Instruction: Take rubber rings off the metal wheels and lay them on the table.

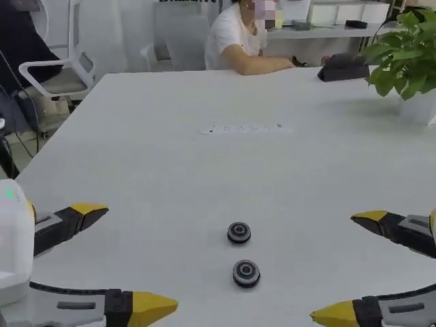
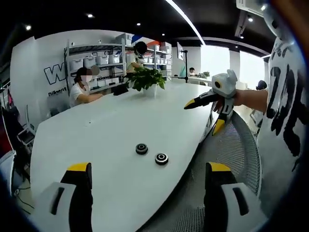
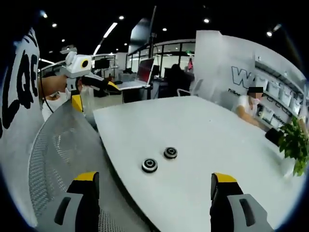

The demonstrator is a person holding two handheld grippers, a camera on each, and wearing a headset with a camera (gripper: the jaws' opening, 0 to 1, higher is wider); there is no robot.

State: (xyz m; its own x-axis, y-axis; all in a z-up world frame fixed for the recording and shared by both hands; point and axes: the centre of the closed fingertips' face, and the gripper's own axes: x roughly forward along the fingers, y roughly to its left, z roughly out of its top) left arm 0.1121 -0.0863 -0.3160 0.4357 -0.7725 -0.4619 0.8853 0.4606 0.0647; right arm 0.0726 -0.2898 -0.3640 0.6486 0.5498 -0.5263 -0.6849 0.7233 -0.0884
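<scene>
Left gripper (image 1: 121,259) and right gripper (image 1: 351,266) jaws are wide apart, holding nothing. Far wheel (image 1: 239,232) and near wheel (image 1: 246,272) sit between them on table (image 1: 204,163).

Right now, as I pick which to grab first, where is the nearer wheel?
In the head view the nearer wheel sits low centre on the table, between the left gripper and right gripper, the other wheel just beyond it.
</scene>
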